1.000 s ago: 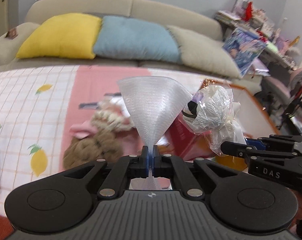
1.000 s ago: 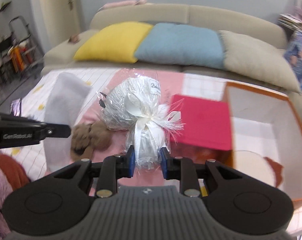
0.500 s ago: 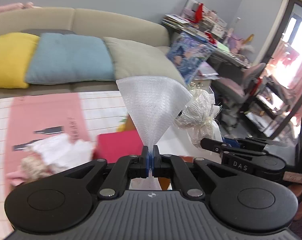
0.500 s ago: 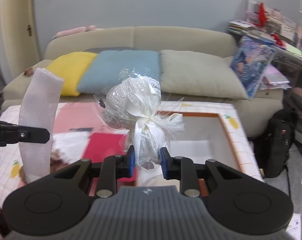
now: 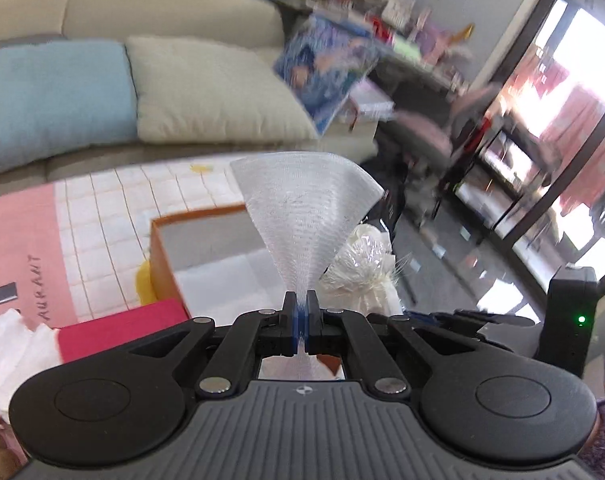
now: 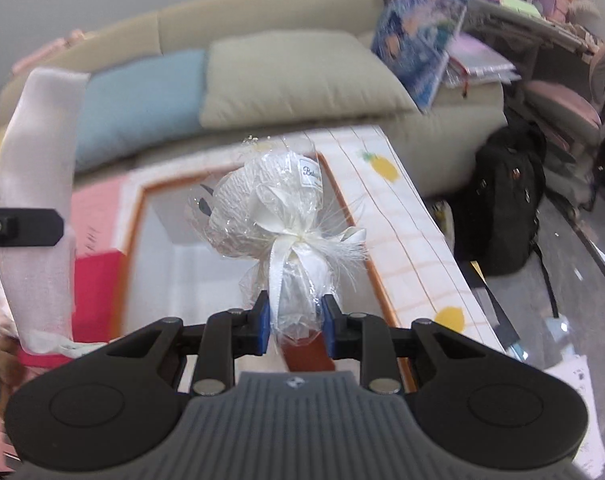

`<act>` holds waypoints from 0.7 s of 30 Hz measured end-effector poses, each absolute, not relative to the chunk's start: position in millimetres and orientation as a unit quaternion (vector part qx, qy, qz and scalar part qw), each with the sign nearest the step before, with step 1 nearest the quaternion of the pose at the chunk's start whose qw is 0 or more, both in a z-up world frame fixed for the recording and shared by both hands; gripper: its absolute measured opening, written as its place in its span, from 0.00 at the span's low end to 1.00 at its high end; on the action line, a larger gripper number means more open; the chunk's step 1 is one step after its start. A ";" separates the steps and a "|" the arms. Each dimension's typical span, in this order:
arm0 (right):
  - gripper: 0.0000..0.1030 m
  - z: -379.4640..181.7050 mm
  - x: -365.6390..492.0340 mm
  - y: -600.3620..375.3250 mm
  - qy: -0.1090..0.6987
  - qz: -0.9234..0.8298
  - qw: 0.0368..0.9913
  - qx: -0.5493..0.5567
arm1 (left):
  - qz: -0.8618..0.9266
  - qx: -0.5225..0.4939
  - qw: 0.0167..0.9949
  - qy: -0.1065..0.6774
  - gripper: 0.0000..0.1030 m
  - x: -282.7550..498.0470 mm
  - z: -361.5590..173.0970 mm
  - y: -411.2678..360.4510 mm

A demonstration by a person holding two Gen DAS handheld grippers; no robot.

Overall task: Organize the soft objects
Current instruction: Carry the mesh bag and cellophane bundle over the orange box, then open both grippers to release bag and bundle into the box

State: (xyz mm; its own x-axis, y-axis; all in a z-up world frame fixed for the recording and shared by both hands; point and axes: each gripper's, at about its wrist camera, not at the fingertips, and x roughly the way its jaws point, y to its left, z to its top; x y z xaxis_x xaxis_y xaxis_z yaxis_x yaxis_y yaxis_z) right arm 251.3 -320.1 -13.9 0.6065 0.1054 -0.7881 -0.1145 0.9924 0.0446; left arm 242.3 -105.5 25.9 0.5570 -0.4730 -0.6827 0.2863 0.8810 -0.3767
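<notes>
Two soft items carried over an open orange-rimmed box point(image 6: 352, 216)

A cellophane-wrapped white plush point(image 6: 270, 216) is pinched at its base by the right gripper point(image 6: 296, 320); a white foam sheet point(image 5: 306, 216) is clamped flat in the left gripper point(image 5: 301, 322), both above the box on the table point(image 6: 418, 240). This looks like the placing step: next, lower each inside the walls before letting go

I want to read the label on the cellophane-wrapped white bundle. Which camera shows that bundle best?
The right wrist view: the cellophane-wrapped bundle stands centred and whole, ribbon bow and small label facing the camera, its base clamped in the right hand-held gripper. The left wrist view shows only part of it, behind the white mesh cloth.
</notes>
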 end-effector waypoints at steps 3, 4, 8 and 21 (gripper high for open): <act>0.24 -32.5 259.5 -322.1 0.465 0.044 0.884 -0.019 | -0.217 -0.110 0.856 0.456 0.02 251.2 2.9 -117.8; 0.24 -38.1 262.1 -323.3 0.474 0.040 0.879 -0.016 | -0.216 -0.103 0.851 0.467 0.02 252.8 -4.1 -121.9; 0.24 -58.9 263.1 -327.6 0.516 0.020 0.856 0.000 | -0.203 -0.073 0.826 0.521 0.02 256.4 -30.3 -139.0; 0.30 -79.8 270.1 -321.7 0.574 -0.011 0.818 -0.025 | -0.163 -0.043 0.795 0.583 0.17 257.9 -50.8 -154.6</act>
State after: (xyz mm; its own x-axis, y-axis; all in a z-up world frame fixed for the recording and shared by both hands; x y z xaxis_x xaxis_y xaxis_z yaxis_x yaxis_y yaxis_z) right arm 270.1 -321.7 -79.8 0.3406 -0.0466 -0.9390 -0.0110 0.9985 -0.0535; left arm 257.9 -154.6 -50.8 0.2666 -0.3096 -0.9127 0.2086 0.9431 -0.2590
